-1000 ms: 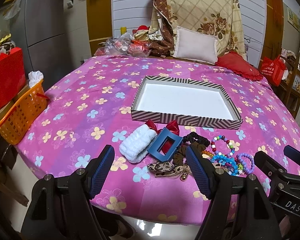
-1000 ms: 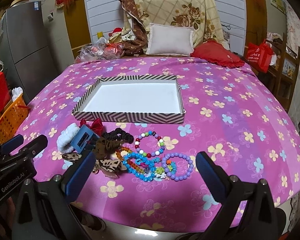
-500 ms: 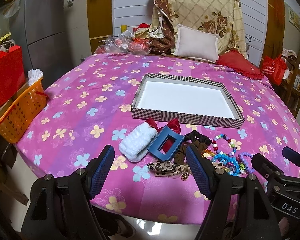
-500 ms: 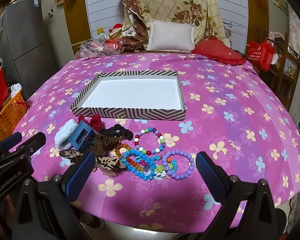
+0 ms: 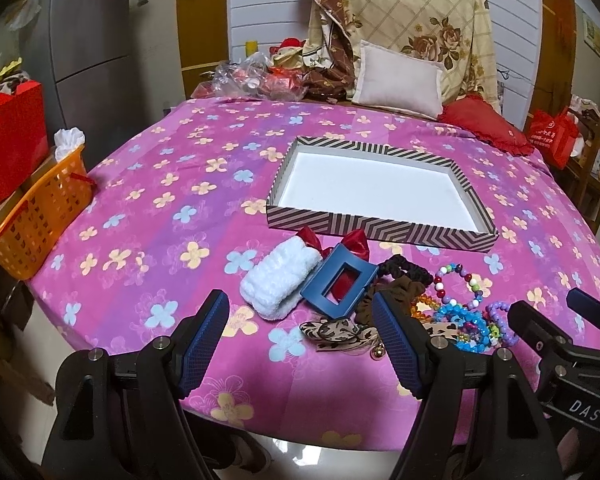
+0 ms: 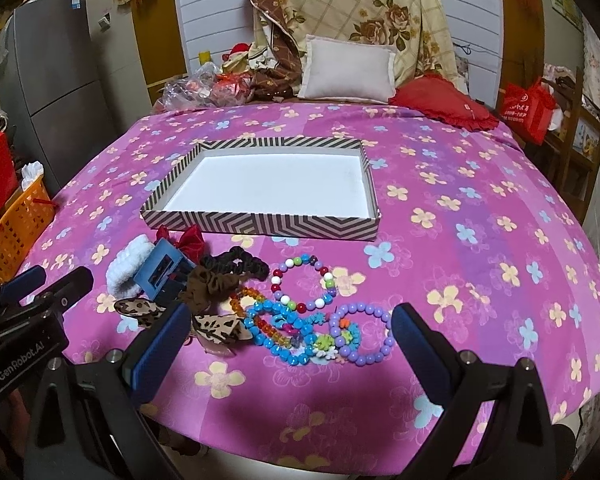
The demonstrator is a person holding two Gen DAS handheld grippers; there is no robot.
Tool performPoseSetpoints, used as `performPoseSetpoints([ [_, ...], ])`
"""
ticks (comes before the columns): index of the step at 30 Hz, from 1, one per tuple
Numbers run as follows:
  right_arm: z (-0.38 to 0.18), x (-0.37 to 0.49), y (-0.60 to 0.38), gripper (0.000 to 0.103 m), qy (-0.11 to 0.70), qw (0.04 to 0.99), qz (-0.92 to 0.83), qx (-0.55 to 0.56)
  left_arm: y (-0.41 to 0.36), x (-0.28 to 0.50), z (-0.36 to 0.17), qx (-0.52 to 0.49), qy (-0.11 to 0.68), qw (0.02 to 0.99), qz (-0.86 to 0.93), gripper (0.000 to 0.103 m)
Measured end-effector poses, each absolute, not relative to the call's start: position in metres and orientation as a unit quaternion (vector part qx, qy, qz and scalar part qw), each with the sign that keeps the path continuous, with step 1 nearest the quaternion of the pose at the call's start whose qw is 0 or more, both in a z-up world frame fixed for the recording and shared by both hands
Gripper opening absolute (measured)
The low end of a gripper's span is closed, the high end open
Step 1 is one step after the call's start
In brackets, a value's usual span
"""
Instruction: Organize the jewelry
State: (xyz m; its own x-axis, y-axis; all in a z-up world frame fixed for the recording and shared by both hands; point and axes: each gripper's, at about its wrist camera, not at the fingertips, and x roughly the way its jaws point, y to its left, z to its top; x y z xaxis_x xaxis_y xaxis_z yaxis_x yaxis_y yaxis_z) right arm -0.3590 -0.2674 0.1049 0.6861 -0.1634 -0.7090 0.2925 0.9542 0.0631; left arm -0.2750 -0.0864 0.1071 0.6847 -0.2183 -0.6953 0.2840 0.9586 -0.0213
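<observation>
Purple bracelet whole only rightward

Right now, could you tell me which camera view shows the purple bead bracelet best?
The right wrist view: the purple bead bracelet lies whole and unobstructed between the open jaws. In the left wrist view, the right gripper hides part of it, leaving only part of its loop at the far right.

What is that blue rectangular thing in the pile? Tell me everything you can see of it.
The blue hair claw clip is a matte, plastic-looking rectangle with a rectangular cut-out through which red shows. It lies tilted in the pile, propped on a red bow, touching the white fluffy scrunchie on one side and the brown scrunchie on the other. From the right wrist view its hinged side shows. No fingers touch it.
</observation>
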Motion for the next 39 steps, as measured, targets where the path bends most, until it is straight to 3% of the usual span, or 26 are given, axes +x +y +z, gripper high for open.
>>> performPoseSetpoints([
  [18,0.077,-0.320,-0.282,0.099,0.406,0.907,-0.087,0.073,-0.045,-0.219,0.075,-0.015,0.434,0.887,-0.160,0.072],
  [22,0.074,-0.308,-0.284,0.094,0.413,0.905,-0.068,0.081,-0.042,-0.207,0.068,-0.011,0.440,0.882,-0.167,0.072],
  [39,0.070,-0.276,-0.267,0.094,0.428,0.900,-0.023,0.079,-0.050,-0.163,0.029,0.021,0.514,0.826,-0.230,0.071],
])
